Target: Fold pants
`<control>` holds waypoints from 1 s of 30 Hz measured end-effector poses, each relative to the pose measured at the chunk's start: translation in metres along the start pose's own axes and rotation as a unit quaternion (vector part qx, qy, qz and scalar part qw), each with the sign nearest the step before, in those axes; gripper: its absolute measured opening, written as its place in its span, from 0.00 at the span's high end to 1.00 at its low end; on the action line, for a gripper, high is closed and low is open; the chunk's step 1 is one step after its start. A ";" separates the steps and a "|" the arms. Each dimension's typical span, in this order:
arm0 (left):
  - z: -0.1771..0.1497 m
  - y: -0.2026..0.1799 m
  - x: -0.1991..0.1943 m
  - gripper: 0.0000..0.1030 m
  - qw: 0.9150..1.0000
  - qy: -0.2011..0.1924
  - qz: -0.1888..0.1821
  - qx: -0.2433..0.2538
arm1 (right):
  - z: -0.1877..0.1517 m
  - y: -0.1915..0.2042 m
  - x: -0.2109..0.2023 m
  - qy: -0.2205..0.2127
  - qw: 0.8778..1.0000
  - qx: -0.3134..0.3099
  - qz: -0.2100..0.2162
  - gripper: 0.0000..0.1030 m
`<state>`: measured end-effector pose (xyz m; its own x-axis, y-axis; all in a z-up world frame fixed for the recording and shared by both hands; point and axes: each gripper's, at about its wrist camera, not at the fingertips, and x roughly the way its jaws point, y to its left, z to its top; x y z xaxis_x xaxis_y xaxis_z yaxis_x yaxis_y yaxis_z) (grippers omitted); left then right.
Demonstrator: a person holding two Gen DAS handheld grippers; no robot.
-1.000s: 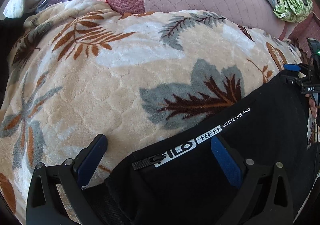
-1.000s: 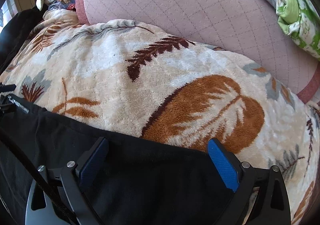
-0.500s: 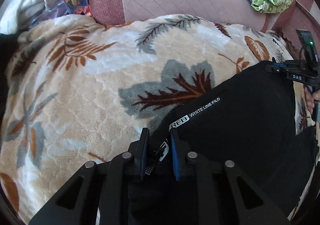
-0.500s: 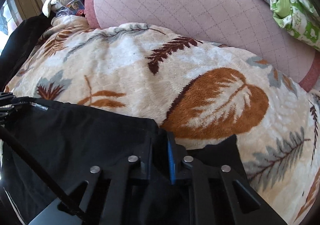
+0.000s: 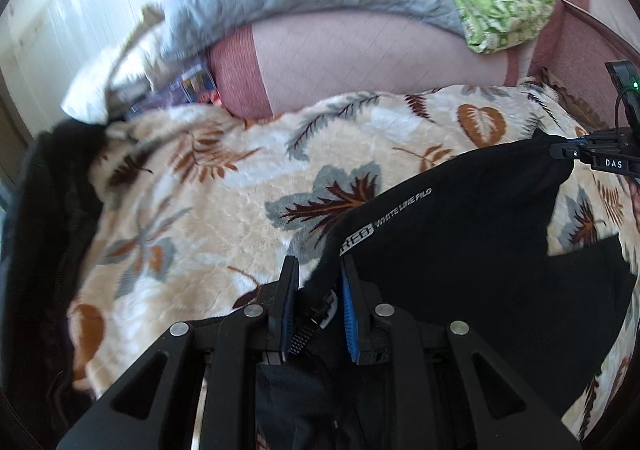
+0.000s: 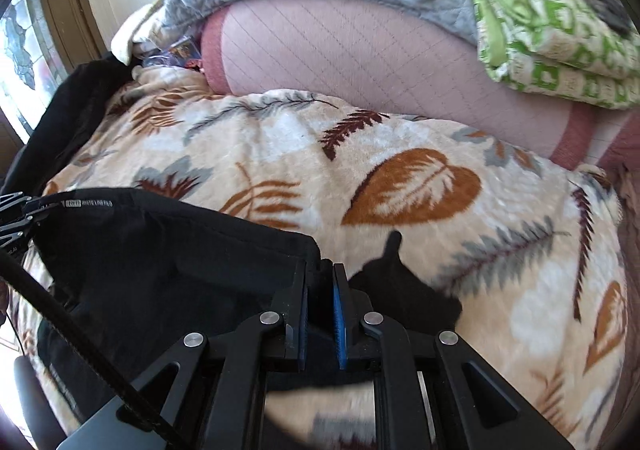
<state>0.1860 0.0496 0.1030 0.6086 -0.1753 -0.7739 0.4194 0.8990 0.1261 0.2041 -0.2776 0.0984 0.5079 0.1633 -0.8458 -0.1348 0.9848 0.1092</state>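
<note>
Left tool (image 5: 316, 274) clamped on the black pants (image 5: 460, 218) at the zipper corner. Right tool (image 6: 320, 282) clamped on the opposite corner; pants hang stretched between both above the leaf-print blanket (image 6: 280, 146).

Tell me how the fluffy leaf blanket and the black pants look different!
The fluffy cream blanket with leaf patterns is pale and colourful; the black pants are plain dark with small white lettering. The blanket lies spread flat, while the pants are lifted at two edges, pinched by the left gripper and right gripper. Both are soft cloth.
</note>
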 end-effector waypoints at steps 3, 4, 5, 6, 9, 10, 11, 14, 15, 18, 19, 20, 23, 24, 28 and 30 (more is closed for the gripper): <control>-0.014 -0.011 -0.029 0.81 1.000 -0.017 0.010 0.010 | -0.022 0.002 -0.024 -0.007 1.000 0.008 0.001 0.89; -0.018 -0.013 -0.037 0.81 1.000 -0.021 0.012 0.012 | -0.030 0.001 -0.031 -0.008 1.000 0.013 0.003 0.89; -0.022 -0.014 -0.043 0.81 1.000 -0.025 0.013 0.014 | -0.038 0.001 -0.038 -0.009 1.000 0.018 0.006 0.89; -0.028 -0.017 -0.049 0.81 0.999 -0.028 0.016 0.017 | -0.048 0.000 -0.045 -0.009 1.000 0.024 0.009 0.89; -0.042 -0.029 -0.064 0.81 0.999 -0.034 0.022 0.034 | -0.075 -0.003 -0.060 -0.005 0.999 0.037 0.014 0.89; -0.046 -0.033 -0.066 0.81 0.998 -0.035 0.025 0.040 | -0.081 -0.003 -0.062 -0.003 0.999 0.041 0.016 0.89; -0.052 -0.039 -0.069 0.81 0.998 -0.036 0.029 0.049 | -0.091 -0.004 -0.065 -0.001 0.999 0.047 0.019 0.89; -0.066 -0.049 -0.073 0.81 0.997 -0.037 0.035 0.062 | -0.110 -0.005 -0.067 0.007 0.998 0.058 0.022 0.89; -0.071 -0.051 -0.074 0.81 0.997 -0.036 0.039 0.064 | -0.117 -0.004 -0.066 0.011 0.998 0.063 0.022 0.89; -0.086 -0.057 -0.076 0.83 0.996 -0.033 0.050 0.072 | -0.136 -0.002 -0.063 0.020 0.996 0.078 0.026 0.89; -0.090 -0.058 -0.076 0.83 0.996 -0.031 0.052 0.072 | -0.142 -0.001 -0.063 0.023 0.996 0.082 0.027 0.89; -0.095 -0.058 -0.077 0.83 0.996 -0.030 0.051 0.070 | -0.149 0.001 -0.062 0.026 0.995 0.087 0.028 0.89; -0.106 -0.055 -0.079 0.83 0.997 -0.028 0.044 0.060 | -0.165 0.005 -0.060 0.031 0.994 0.099 0.033 0.89; -0.110 -0.054 -0.079 0.83 0.997 -0.026 0.042 0.058 | -0.172 0.008 -0.059 0.034 0.993 0.104 0.035 0.89; -0.121 -0.052 -0.077 0.83 0.998 -0.018 0.037 0.049 | -0.189 0.013 -0.052 0.048 0.991 0.116 0.042 0.89; -0.126 -0.051 -0.077 0.83 0.998 -0.016 0.035 0.044 | -0.195 0.015 -0.051 0.052 0.990 0.125 0.045 0.89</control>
<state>0.0328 0.0681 0.0776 0.6584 -0.1275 -0.7418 0.4327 0.8705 0.2345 0.0105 -0.2821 0.0415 0.4121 0.2571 -0.8741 0.0464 0.9522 0.3020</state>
